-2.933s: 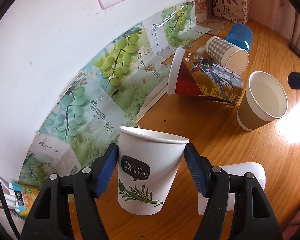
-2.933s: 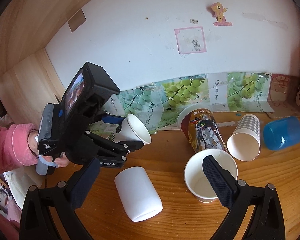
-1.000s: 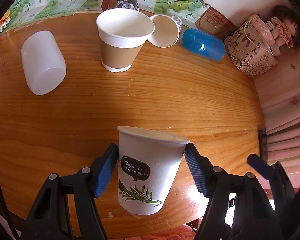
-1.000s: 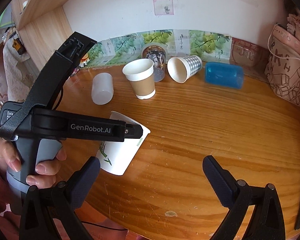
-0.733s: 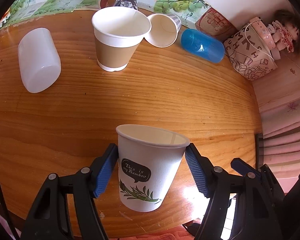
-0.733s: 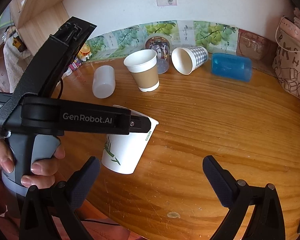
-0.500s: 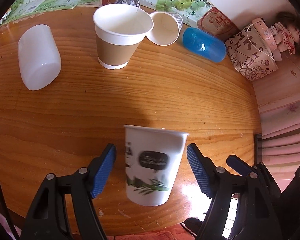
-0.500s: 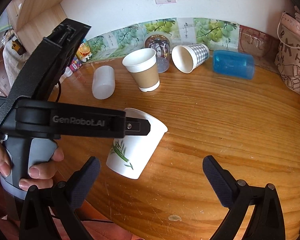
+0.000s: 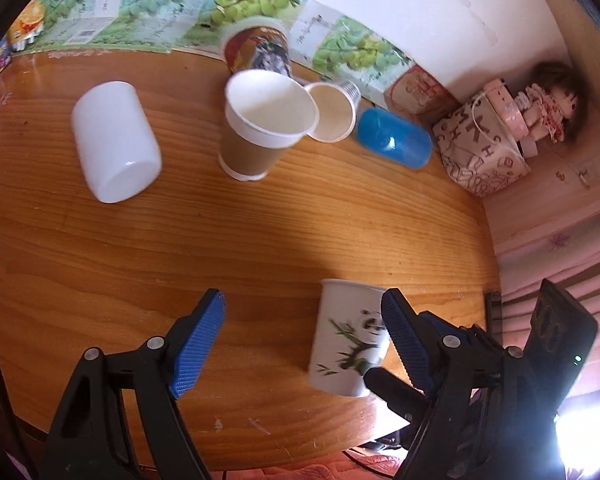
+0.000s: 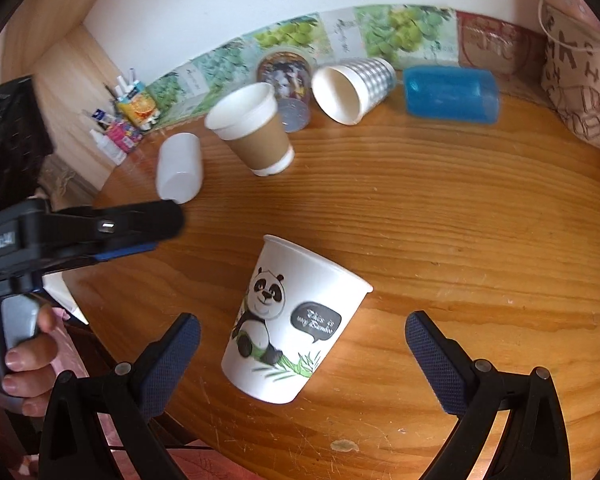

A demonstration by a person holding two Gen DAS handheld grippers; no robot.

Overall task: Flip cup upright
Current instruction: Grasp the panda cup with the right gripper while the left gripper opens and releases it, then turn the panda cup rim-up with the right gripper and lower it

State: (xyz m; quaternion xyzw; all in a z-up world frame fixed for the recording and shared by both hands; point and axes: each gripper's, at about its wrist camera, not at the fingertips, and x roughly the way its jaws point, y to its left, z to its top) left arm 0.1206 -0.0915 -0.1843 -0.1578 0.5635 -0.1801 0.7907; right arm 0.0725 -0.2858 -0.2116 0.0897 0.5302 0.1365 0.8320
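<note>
The panda cup point(image 10: 296, 320) stands upright on the table point(image 10: 460, 240), mouth up. Both the left gripper point(image 9: 300, 340) and the right gripper point(image 10: 300, 360) gape wide, holding nothing, so the cup stands alone.

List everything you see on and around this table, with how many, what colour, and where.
panda cup: 1, white, upright, front of table, free of both claws
brown-sleeved cup: 1, white and brown, upright, mid-back
plain cup: 1, white, on its side, left
checked cup: 1, grey-white, on its side, back
printed cup: 1, multicoloured, back by wall
blue container: 1, on its side, back right
table: 1, wooden
lettered bag: 1, beige, right
left claw: open
right claw: open
</note>
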